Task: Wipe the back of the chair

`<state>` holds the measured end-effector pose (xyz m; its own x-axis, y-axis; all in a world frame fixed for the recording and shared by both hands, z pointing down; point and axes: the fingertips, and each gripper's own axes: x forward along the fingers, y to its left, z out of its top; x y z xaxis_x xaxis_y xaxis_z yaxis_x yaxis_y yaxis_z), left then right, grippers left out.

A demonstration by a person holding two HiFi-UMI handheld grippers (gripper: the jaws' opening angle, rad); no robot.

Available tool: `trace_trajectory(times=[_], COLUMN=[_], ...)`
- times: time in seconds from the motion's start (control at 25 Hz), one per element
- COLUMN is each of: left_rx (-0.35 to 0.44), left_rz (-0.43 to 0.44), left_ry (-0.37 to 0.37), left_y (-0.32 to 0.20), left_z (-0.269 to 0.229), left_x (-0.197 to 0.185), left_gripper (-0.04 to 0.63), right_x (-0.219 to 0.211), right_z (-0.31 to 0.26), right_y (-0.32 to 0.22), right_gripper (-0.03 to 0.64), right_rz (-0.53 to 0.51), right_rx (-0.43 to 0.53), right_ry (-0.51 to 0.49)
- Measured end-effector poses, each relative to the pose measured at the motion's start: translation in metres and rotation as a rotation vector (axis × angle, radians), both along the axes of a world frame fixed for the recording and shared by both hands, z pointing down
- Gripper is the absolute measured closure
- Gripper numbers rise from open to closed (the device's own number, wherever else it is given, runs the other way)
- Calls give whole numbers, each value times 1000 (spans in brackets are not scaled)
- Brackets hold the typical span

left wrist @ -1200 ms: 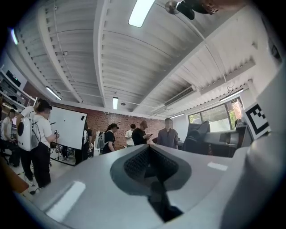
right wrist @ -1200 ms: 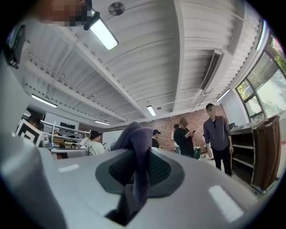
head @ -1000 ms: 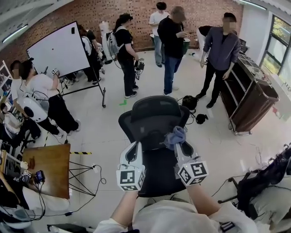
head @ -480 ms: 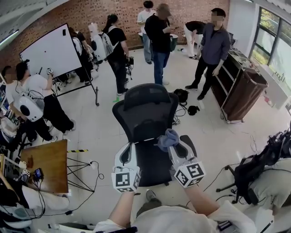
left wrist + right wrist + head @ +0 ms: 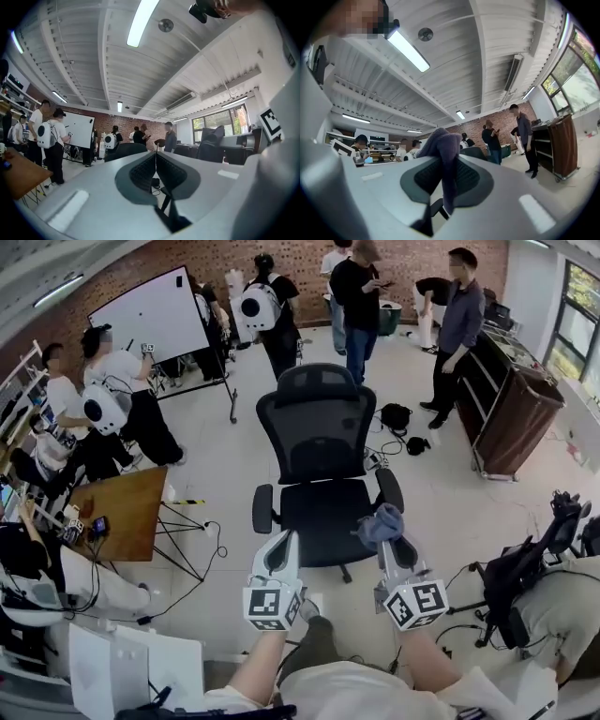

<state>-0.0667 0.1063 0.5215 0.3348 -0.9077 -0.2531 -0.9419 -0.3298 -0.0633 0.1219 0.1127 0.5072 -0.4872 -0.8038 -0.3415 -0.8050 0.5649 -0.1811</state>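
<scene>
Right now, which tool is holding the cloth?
The right tool: a bluish-purple cloth is pinched between its jaws. The left tool is shut with nothing in it.

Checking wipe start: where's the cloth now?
Head view, lower centre-right: the cloth is pinched in the right hand-held gripper, beside the chair's right-hand armrest, well short of the backrest.

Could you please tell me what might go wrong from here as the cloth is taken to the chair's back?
1. The cloth is bunched in the right gripper's jaws, so dragging it over the chair's mesh back could pull it free.
2. The left gripper is shut and empty and is not steadying the chair, which might swivel or slide when pressed.
3. A cable on the floor could catch a foot.
</scene>
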Motion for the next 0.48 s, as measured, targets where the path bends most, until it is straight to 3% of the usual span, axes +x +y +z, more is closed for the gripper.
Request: trace_trajectory(times=[0.16, 0.48], left_rx=[15, 33], left_rz=[-18, -21], left_ry=[5, -11], left_y=[61, 131], left_z=[-18, -39], left_x=[3, -10], left_gripper=[538, 538], right_x=[7, -15], right_z=[-7, -32], right_y=[53, 115], right_gripper=[565, 565], right_rz=[-24, -33], right_rx=[-5, 12], right_ry=[-13, -13])
